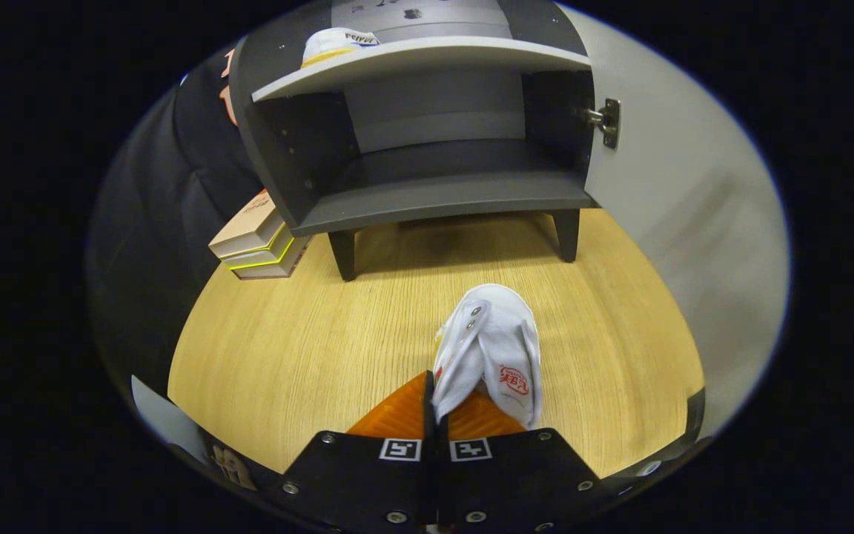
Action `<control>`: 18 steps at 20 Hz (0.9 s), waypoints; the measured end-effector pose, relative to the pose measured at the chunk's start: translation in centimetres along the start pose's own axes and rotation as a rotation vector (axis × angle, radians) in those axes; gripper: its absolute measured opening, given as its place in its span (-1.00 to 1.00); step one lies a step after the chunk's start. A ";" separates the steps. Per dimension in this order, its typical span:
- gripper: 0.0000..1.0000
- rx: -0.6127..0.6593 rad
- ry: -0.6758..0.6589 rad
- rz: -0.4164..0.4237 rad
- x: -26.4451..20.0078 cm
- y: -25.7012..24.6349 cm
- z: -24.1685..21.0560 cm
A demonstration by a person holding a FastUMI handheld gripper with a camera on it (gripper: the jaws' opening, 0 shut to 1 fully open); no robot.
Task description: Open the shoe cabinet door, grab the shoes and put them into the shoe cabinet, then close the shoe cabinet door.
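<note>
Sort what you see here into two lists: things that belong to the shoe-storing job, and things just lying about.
Part of the job:
white shoe, pinched in the gripper
open cabinet
cabinet door
second shoe on the upper shelf

Lying about:
stacked boxes beside the cabinet

The shoe (490,348) pinched between the two fingers of the gripper (436,404) looks like soft matt canvas cloth, with small shiny metal eyelets and a printed patch on its side. The floor (308,334) looks like pale wood with a fine straight grain and a smooth, low-sheen finish. The cabinet (427,196) seems to be smooth matt board, dark inside, with paler shelf edges. Its open door (664,193) has a smooth, faintly satin face and carries a bright metal hinge (606,120). The stacked boxes (256,241) beside the cabinet look like matt cardboard.
</note>
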State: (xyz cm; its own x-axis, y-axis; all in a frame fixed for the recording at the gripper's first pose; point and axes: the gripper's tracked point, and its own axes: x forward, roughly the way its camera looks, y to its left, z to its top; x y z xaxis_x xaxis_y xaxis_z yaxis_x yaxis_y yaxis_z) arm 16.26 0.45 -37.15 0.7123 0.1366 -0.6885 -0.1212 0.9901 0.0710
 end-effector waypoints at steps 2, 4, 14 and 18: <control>-1.00 -0.024 -0.037 -0.006 -2.5 -0.1 2.1; -1.00 -0.051 -0.076 -0.015 -4.9 0.0 4.8; -1.00 -0.166 -0.338 -0.024 -14.5 1.9 21.1; -1.00 -0.220 -0.382 -0.044 -13.4 1.4 27.1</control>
State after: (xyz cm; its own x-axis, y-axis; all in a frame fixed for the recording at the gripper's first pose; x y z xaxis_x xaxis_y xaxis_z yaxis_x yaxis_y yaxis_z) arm 25.26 0.93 -8.22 0.9194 0.1373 -0.3686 -0.1996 0.9703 -0.1364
